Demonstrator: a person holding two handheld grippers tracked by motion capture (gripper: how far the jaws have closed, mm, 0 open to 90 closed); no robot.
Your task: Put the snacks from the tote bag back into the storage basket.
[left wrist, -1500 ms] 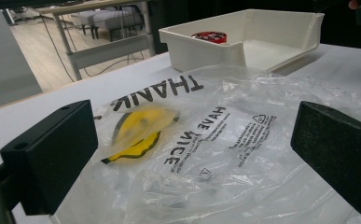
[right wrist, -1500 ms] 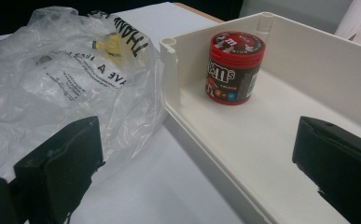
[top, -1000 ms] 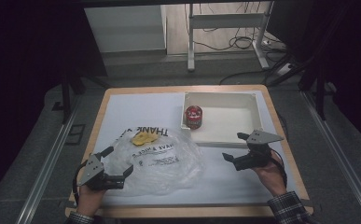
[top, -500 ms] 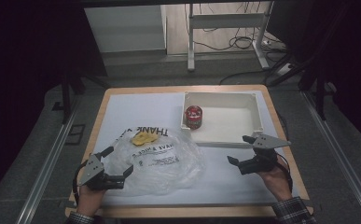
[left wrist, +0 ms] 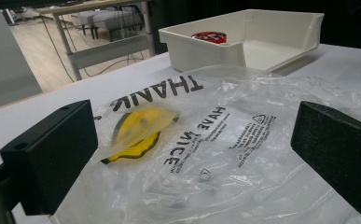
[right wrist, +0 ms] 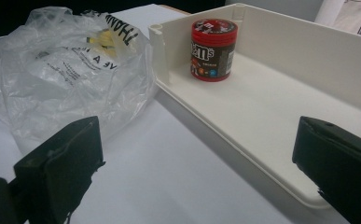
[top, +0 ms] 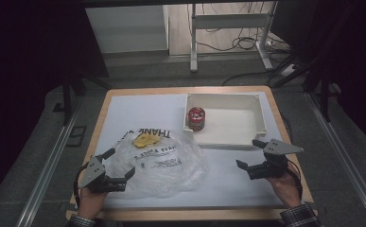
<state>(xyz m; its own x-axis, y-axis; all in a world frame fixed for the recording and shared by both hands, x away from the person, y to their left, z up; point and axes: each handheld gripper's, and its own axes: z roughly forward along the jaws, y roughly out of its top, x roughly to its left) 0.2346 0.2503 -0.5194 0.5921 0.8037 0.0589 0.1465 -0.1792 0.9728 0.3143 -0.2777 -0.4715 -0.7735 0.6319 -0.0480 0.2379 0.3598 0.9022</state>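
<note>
A clear plastic bag [top: 159, 158] printed with black words and a yellow face lies crumpled on the white table top; it spreads before the jaws in the left gripper view as the bag [left wrist: 206, 154]. My left gripper [top: 119, 165] is open at the bag's near left edge, jaws either side of the plastic. A red candy tub [top: 196, 118] stands upright in the left corner of the white tray [top: 261, 120]. My right gripper [top: 248, 153] is open over bare table just in front of the tray, holding nothing. Its view shows the tub [right wrist: 213, 49], tray wall [right wrist: 308, 46] and bag [right wrist: 61, 74].
The white sheet [top: 228, 182] covers a wood-edged table. Behind the table stand a white cabinet [top: 126, 26], a metal frame [top: 230, 28] and loose cables on the floor. Dark rails run down both sides of the table.
My right gripper has drawn back toward the near right of the table, away from the tray's front wall. The left gripper and the bag have stayed put.
</note>
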